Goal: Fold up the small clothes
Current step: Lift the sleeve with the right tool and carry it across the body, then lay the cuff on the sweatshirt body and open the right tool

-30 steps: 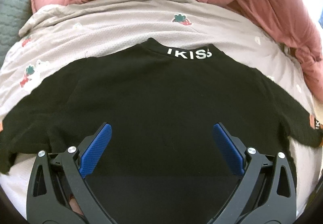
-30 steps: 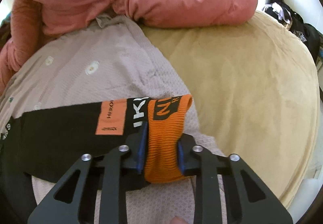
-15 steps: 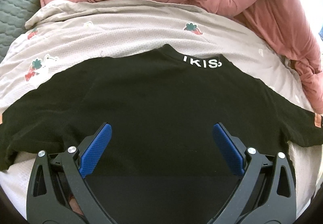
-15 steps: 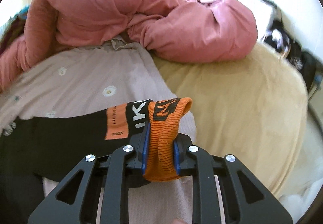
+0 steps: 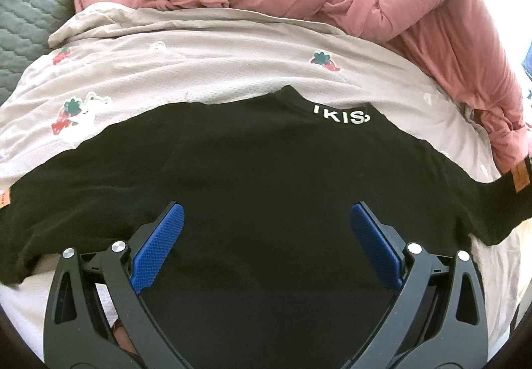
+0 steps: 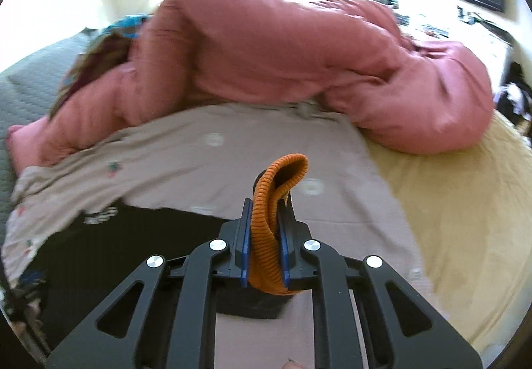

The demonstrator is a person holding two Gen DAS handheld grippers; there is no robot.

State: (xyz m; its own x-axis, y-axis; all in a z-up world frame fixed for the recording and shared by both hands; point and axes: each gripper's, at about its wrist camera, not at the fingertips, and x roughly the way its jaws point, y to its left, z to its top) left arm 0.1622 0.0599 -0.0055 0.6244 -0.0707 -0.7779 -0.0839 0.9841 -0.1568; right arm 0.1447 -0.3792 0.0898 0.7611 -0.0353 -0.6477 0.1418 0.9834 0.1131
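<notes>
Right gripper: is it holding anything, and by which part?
Yes. The right gripper is shut on the black shirt, pinching its orange ribbed cuff at the sleeve end. The left gripper is open, holding nothing.

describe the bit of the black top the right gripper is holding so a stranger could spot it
Start at the heaped pink duvet; before it lies a beige strawberry-print sheet with the black top. At its end, the orange ribbed cuff sits pinched in the right gripper, the only bright orange knit there.
</notes>
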